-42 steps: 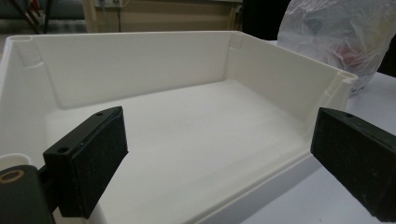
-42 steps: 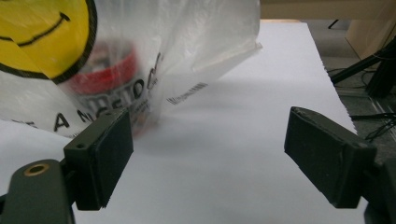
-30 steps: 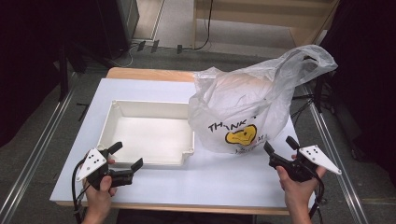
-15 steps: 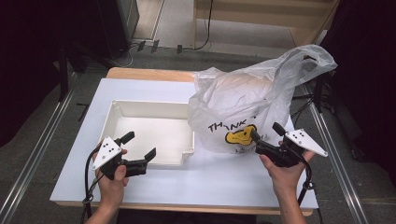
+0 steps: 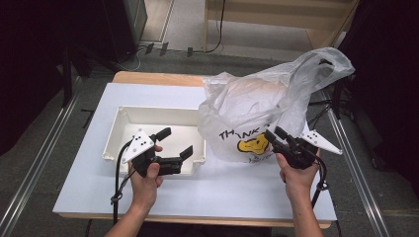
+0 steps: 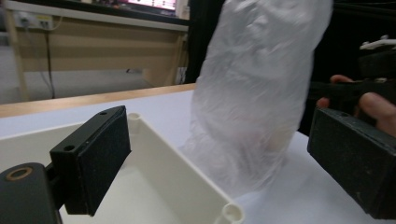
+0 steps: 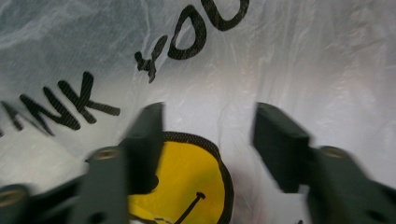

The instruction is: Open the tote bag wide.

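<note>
Both grippers gape empty — the right gripper (image 5: pixel 275 134) noses the printed plastic bag (image 5: pixel 257 106), likely to pinch it; the left gripper (image 5: pixel 174 142) hovers over the white tray (image 5: pixel 129 114).

A white table (image 5: pixel 237 192) lies on a wooden board (image 5: pixel 158 78) whose edge shows at the far side, with a metal rail (image 5: pixel 39 163) along the floor on the left and another (image 5: pixel 353 168) on the right. Beyond it, a black cable (image 5: pixel 220 29) runs over the grey floor towards what may be a wooden bench (image 5: pixel 276 15).
</note>
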Tool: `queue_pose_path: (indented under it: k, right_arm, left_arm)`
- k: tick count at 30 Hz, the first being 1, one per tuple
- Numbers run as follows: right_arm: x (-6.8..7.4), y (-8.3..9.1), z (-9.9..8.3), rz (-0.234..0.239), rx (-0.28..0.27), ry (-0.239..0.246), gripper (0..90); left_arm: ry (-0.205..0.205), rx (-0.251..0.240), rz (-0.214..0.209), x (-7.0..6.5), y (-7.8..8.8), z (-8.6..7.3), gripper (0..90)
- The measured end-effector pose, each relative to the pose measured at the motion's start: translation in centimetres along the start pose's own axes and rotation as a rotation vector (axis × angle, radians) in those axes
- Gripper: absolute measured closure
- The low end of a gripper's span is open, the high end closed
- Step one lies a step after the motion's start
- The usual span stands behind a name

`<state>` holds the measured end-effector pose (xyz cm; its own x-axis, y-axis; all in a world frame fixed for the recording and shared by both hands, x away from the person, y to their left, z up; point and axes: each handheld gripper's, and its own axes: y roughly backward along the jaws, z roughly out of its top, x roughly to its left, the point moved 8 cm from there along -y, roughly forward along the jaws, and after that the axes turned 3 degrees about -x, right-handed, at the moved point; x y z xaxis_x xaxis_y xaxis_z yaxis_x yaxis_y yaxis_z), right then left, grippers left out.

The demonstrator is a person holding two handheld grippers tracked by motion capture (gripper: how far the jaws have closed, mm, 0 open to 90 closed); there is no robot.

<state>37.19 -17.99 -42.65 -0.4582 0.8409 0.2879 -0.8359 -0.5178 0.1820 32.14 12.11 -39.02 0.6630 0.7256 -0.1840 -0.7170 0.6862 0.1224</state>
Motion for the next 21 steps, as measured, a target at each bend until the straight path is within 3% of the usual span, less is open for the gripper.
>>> queue_pose_path:
  k: [1, 4, 7, 10, 13, 15, 18, 21]
  right_arm:
    - [0.0, 0.0, -0.1, 0.004, 0.0, 0.006, 71.4]
    - [-0.1, 0.2, -0.4, 0.012, 0.004, -0.011, 89.0]
    - [-0.3, 0.5, -0.8, -0.01, 0.002, 0.0, 90.0]
    - [-0.3, 1.0, -1.3, -0.019, 0.014, 0.018, 90.0]
    - [-0.2, 1.6, -1.8, -0.027, 0.04, 0.044, 90.0]
    - [-0.3, 1.9, -2.4, -0.035, 0.064, 0.06, 90.0]
    - [-0.5, 2.2, -2.9, -0.044, 0.081, 0.071, 90.0]
    - [-0.6, 2.6, -2.7, -0.041, 0.065, 0.064, 90.0]
  left_arm:
    - [-0.027, 0.001, -0.012, -0.7, -0.2, 0.1, 6.0]
    - [-0.051, 0.008, -0.014, -1.3, -0.7, -0.2, 6.0]
    - [-0.062, 0.022, -0.018, -1.7, -1.4, -0.8, 6.0]
    - [-0.072, 0.026, 0.006, -1.6, -1.9, -0.9, 10.3]
    - [-0.065, 0.015, 0.002, -1.8, -2.1, -0.8, 20.9]
    - [-0.064, 0.017, 0.0, -1.9, -2.2, -0.8, 34.5]
    - [-0.041, 0.045, -0.054, -2.6, -2.4, -1.2, 59.3]
    - [-0.031, 0.086, -0.086, -2.9, -2.5, -1.8, 75.9]
